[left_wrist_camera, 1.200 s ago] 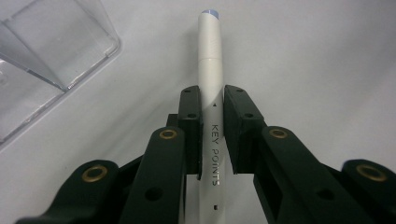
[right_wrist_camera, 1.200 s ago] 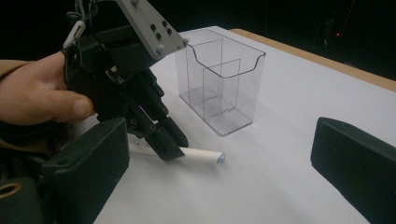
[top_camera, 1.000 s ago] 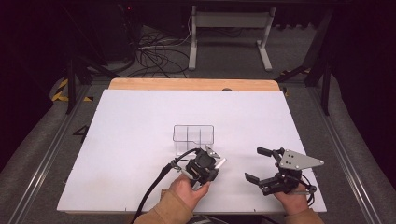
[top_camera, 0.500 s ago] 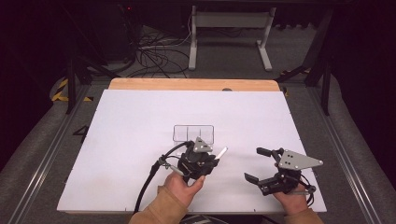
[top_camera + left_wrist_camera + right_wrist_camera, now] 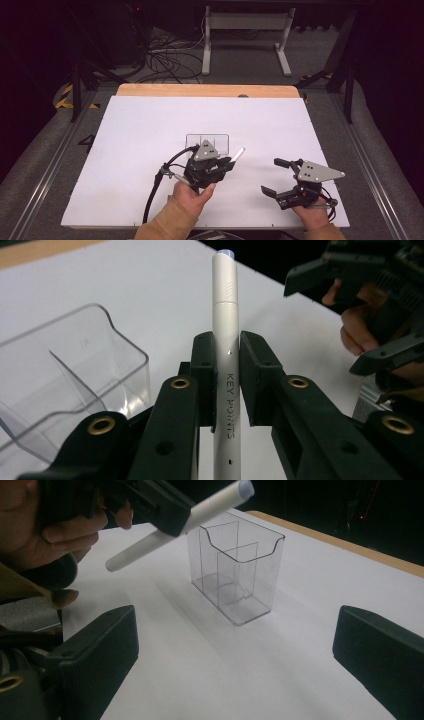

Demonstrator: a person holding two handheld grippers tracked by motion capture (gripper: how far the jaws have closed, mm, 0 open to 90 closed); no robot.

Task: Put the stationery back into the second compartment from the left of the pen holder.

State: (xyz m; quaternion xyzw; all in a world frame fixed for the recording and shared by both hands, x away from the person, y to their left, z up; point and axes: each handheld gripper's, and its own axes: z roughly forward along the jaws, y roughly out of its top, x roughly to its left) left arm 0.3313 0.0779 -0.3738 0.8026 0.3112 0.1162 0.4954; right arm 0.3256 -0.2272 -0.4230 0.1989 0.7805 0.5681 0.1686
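While the left gripper (image 5: pixel 227 163) keeps its jaws clamped on the barrel of a white marker pen (image 5: pixel 226 315), the step in hand appears to be carrying that pen to the clear plastic pen holder (image 5: pixel 207 142). In the high view, the holder stands on the white counter (image 5: pixel 125 150), and the left gripper is just in front of it, toward the person. The pen is clear of the counter, its capped end pointing up and to the holder's right. The holder is divided by an inner partition into compartments, all empty as far as can be seen.

Next move, as judged: tilt the pen toward upright, bring one end over a compartment, lower it in, then part the jaws.

Right of the holder and well apart from it, the right gripper (image 5: pixel 275 176) holds its jaws wide apart on nothing.

Legible writing: "KEY POINTS" runs along the pen barrel in the left gripper view.
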